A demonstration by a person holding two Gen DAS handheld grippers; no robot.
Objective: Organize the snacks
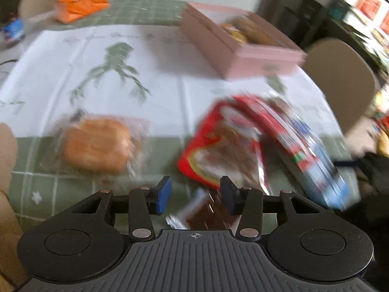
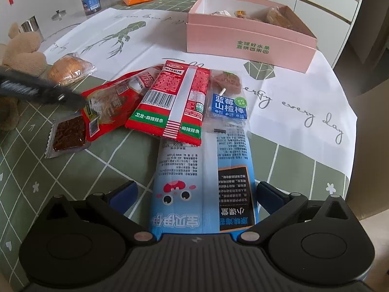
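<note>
Green-checked desk (image 2: 116, 155) carries my snacks: left gripper (image 1: 195, 196), partly open, empty, should straddle the small brown packet (image 1: 206, 215) squarely at six o'clock, while my right gripper (image 2: 195, 194) gapes around the long blue packet (image 2: 201, 189), pink box (image 2: 248, 43) at twelve.

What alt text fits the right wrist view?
Open tongs straddle a long blue snack packet on a green checked tablecloth. Beyond it lie red snack packs and an open pink box holding snacks.
</note>
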